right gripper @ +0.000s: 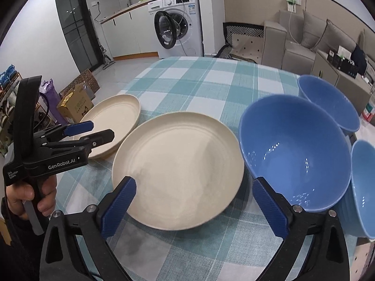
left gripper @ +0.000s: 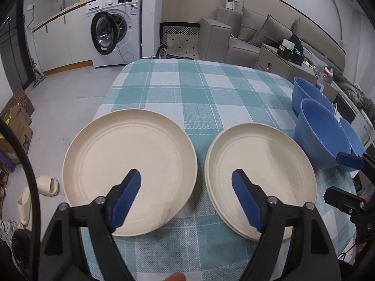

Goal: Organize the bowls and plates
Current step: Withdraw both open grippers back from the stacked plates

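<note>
Above the checked table (left gripper: 187,89), both tongs wide and empty, cream plates (left gripper: 131,171) side by side, far half bare

On the table (left gripper: 192,89): one plate (left gripper: 129,164) lower left, stacked plates (left gripper: 262,178) beside it. At right, three bowls (left gripper: 325,138) clustered together. Behind, upper left, a washing machine (left gripper: 117,28).

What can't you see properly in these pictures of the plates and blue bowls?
- Third blue bowl: cut off by the right wrist view's edge; mostly hidden behind the big bowl in the left wrist view.
- Right plate: maybe two stacked; count unclear.
- Washing machine labels: too small.
</note>
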A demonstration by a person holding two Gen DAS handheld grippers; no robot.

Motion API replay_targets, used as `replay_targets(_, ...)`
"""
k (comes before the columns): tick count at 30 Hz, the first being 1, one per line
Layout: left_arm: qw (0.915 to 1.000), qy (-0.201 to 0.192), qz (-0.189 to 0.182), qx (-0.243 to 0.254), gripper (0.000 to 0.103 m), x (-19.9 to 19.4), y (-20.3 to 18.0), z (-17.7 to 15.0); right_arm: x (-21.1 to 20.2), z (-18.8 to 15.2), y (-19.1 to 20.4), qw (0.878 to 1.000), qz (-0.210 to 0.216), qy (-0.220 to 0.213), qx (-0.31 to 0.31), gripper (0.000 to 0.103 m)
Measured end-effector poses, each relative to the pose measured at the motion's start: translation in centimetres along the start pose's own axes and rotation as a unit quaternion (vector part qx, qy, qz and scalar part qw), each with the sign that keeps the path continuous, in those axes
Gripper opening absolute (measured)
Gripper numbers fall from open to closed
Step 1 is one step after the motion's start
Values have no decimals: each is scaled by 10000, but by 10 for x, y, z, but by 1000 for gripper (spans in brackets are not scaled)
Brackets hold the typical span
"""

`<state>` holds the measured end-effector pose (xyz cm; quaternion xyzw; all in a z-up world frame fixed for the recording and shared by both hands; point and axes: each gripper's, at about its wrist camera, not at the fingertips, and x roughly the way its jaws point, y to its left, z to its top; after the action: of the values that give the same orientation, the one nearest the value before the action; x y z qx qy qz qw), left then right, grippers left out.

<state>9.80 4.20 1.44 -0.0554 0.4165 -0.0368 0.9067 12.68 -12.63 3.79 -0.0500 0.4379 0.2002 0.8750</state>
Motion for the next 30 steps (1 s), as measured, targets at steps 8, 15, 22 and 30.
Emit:
replay_targets(8, 9992, -102, -16, -386, 101, -10, 25, 5, -7, 14, 10, 9997, -22, -209, -79, 102)
replay_targets(15, 9980, -279, 119, -550, 103, -20, 45, 8, -10, 29, 23, 9993, 9, -325, -208, 102)
replay_targets(22, 9963, -390, 289, -711, 103, -27, 60, 10, -13, 48, 37, 9985, 79, -458, -289, 102)
replay_targets(30, 9936, -533, 446, -896, 103, -37, 79, 11, -6, 65, 60, 9976, 182, -475, -477, 102)
